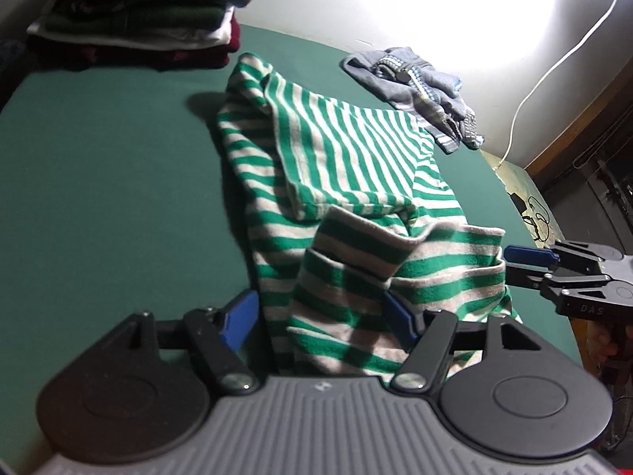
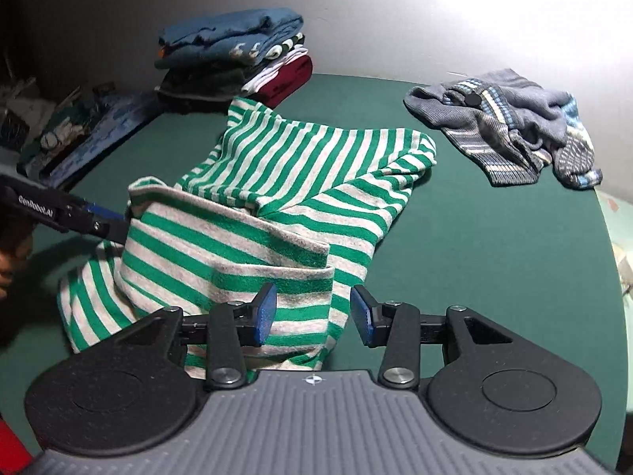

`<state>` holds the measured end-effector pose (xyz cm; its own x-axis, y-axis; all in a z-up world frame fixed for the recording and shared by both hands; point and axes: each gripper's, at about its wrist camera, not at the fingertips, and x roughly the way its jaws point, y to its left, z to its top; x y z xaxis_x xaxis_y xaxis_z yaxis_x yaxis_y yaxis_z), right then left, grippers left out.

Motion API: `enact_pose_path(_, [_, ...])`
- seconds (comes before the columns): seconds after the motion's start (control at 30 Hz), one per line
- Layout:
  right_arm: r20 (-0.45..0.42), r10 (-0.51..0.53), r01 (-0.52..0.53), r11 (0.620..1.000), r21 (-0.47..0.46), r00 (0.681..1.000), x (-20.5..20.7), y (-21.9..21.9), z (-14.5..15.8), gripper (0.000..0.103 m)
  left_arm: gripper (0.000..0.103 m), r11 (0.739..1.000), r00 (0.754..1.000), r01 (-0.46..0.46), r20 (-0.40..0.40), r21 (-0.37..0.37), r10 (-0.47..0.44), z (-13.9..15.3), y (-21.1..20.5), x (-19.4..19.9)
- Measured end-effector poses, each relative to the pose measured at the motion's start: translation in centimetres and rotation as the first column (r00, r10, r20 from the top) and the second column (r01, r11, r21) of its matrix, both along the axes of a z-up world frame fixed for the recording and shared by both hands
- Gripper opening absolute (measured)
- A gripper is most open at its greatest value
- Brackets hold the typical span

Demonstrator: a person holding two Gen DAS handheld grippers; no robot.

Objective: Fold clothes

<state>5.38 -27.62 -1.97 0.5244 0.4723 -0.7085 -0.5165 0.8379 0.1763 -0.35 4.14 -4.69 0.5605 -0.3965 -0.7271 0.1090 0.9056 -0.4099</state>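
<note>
A green and white striped shirt (image 1: 344, 182) lies partly folded on the green table (image 1: 99, 182); it also shows in the right wrist view (image 2: 300, 174). Its near hem is raised and bunched. My left gripper (image 1: 320, 316) is open, its jaws wide apart on either side of the raised hem; the cloth lies between them, ungripped. My right gripper (image 2: 312, 312) is open at the hem's right corner, the left pad (image 2: 264, 312) over the cloth. From the left wrist view the right gripper (image 1: 526, 263) reaches the hem's right edge.
A stack of folded clothes (image 1: 138, 16) stands at the table's far left, also in the right wrist view (image 2: 241, 59). A crumpled grey-blue striped garment (image 1: 419, 91) lies at the far right (image 2: 510, 126). A white cable (image 1: 554, 75) hangs down the wall. Clutter (image 2: 79, 130) borders the table's left side.
</note>
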Motion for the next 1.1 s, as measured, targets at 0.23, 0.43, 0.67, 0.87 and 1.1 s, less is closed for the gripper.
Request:
enact_pose_path(0.23, [-0.049,0.004,0.000,0.998,0.065,0.999,1.6,0.5,-1.2,0.015,0.031,0.999,1.000,-0.001,0.026,0.046,0.000,-0.1,-1.0,0.7])
enact_pose_path(0.43, [-0.015,-0.091,0.092,0.995,0.042,0.996,2.1,0.6,-1.6,0.007,0.013,0.989,0.993,-0.092,0.081,0.117,0.083,0.3,-0.5,1.2])
enact_pose_path(0.67, [-0.047,-0.174,0.176,0.983,0.050,0.984,2.6,0.4,-3.0,0.009,0.000,0.979,0.987,-0.154,0.063,0.135,0.146,-1.1,0.8,1.8])
enact_pose_path(0.87, [0.157,-0.099,0.099,0.995,0.005,0.983,-0.2,1.6,0.8,0.030,0.009,0.991,0.982,-0.127,0.144,0.041,0.120,2.5,1.7,-1.2])
enact_pose_path(1.1, [0.216,0.231,-0.238,0.971,0.008,0.949,-1.2,7.9,1.8,0.034,0.047,0.999,0.999,-0.027,0.038,0.027,0.026,1.3,0.1,-5.3])
